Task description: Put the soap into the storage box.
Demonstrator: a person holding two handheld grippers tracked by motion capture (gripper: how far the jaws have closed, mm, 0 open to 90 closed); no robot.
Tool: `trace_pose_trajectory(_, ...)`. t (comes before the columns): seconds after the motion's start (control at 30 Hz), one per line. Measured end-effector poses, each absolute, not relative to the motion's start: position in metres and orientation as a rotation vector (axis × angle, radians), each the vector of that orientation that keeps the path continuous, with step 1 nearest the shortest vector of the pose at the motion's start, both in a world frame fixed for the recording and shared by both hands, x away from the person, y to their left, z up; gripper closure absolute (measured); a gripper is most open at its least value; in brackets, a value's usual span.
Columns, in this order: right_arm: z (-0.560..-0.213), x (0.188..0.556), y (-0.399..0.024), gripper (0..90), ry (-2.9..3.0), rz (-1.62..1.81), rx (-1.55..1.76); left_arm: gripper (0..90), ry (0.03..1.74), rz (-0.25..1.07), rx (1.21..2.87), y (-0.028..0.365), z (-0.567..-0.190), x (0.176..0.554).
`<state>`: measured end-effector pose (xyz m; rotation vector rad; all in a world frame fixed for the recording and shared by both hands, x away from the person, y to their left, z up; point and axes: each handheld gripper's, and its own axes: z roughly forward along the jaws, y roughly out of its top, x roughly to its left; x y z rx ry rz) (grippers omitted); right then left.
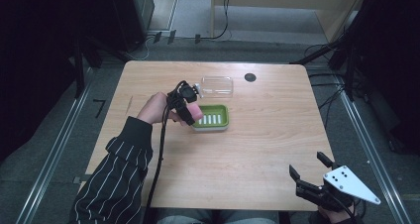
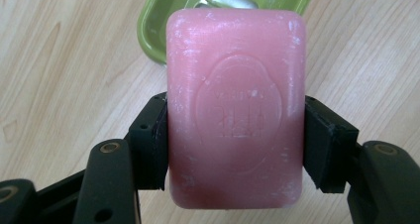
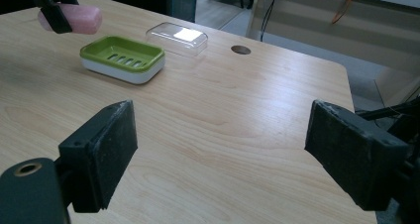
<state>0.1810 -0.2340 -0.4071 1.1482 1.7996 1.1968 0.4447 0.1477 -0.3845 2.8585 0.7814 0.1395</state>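
A: Left gripper [image 1: 187, 106] first. Jaws?

B: Pinching the pink soap bar [image 2: 235, 107] across its short sides, both pads flat against it. Embossed face of the bar turned toward that gripper's camera.

A: Where is the bar over the table?

B: Held off the wooden table [image 1: 267, 149], just left of the green soap dish [image 1: 212, 117]. In the right gripper view the bar [image 3: 74, 19] sits above and to the left of the dish [image 3: 123, 58], apart from it.

A: Dish contents?

B: Slotted floor visible, nothing in it. White base under the green tray.

A: Beyond the dish?

B: Clear plastic lid [image 1: 217, 85] lying on the table just on the far side. A small dark round hole [image 1: 250, 77] in the tabletop right of the lid.

A: Right gripper [image 1: 311, 166]?

B: Jaws spread wide, nothing between them. It sits at the near right corner of the table, well apart from the dish.

A: Sleeve?

B: Dark with white stripes [image 1: 116, 177], left forearm, coming in from the near edge.
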Motion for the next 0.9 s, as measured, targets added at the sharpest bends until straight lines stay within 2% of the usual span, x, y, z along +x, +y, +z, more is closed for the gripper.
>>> trace_pose_trajectory(0.9, -0.407, 0.18, -0.235, 12.9, 1.796, 1.189, 1.154, 38.8, 0.601, 0.171, 2.857, 0.126, -0.393, 0.456)
